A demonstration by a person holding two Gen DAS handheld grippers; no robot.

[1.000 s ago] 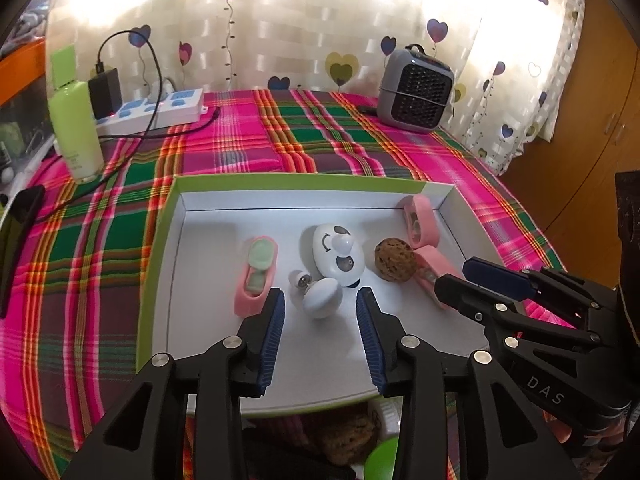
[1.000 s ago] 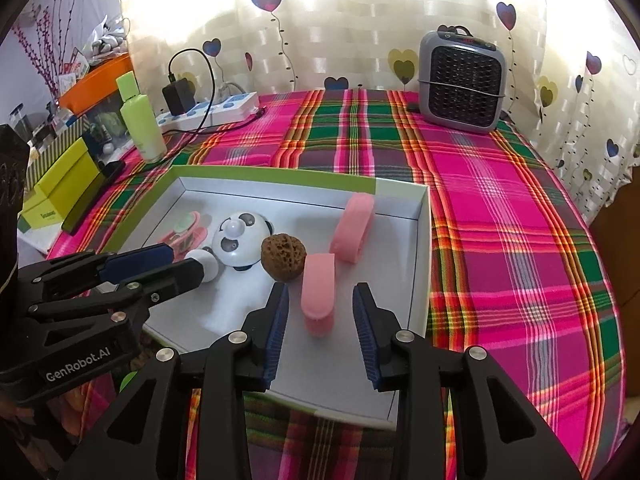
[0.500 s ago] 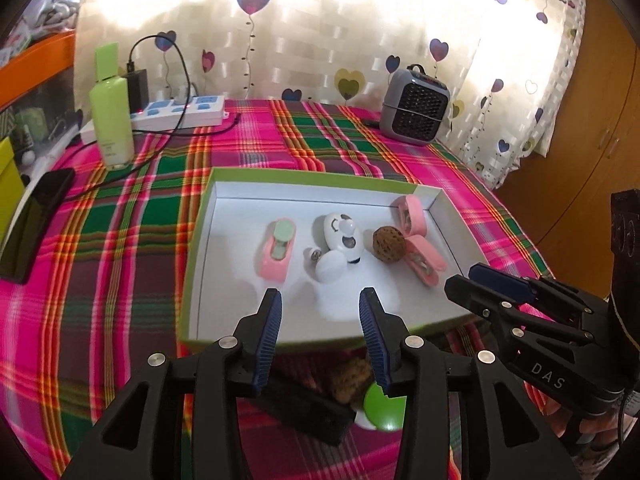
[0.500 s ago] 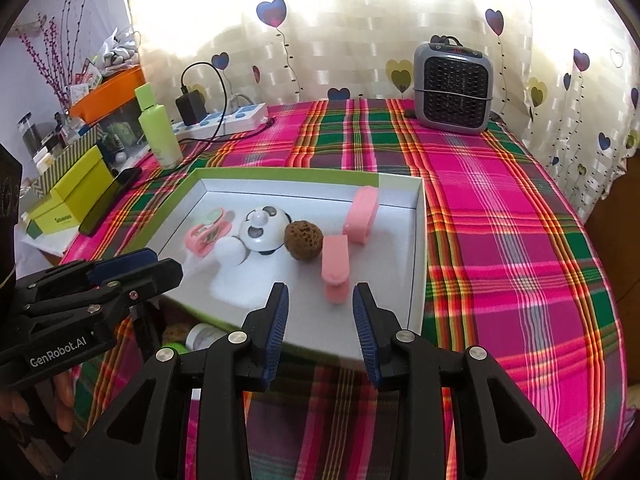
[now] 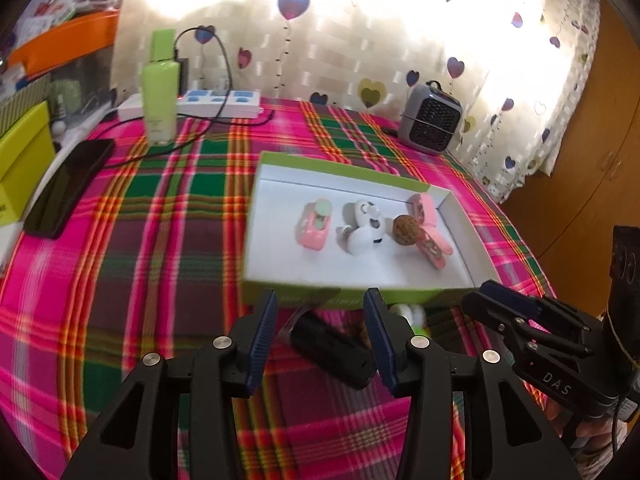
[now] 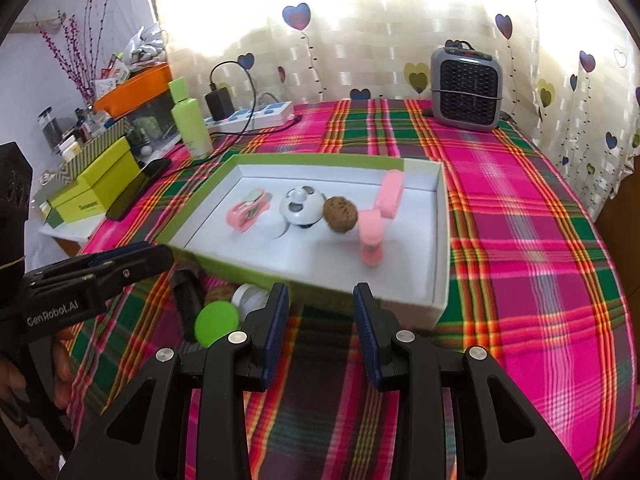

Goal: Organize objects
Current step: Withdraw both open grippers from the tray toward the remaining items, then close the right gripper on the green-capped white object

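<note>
Over the last second both grippers have pulled back from inside the tray to a spot short of its near wall, and nothing came out with them.

The left gripper (image 5: 320, 334) now hangs over the plaid cloth with its jaws apart and empty. Between and just beyond them lies a black block (image 5: 330, 350), outside the tray; a second ago the jaws flanked a white knob (image 5: 360, 242) inside it. To the right of the block, past the right jaw, a brown nut (image 6: 222, 292), a white cap (image 6: 250, 296) and a green disc (image 6: 216, 322) also sit loose in front of the tray (image 5: 288, 300).

Further right, the right gripper (image 6: 322, 332) has its jaws open too, holding nothing, with the tray's near wall just ahead of them. Beyond that wall the left pink clip (image 6: 244, 212), panda toy (image 6: 302, 206), walnut (image 6: 340, 214) and two more pink clips (image 6: 380, 216) rest where they were.

My reading: the tray's contents are settled, and the retreat lines the left jaws up on the black block as the next piece to gather. The loose items by the wall remain undone, so the sorting is only partly finished.
</note>
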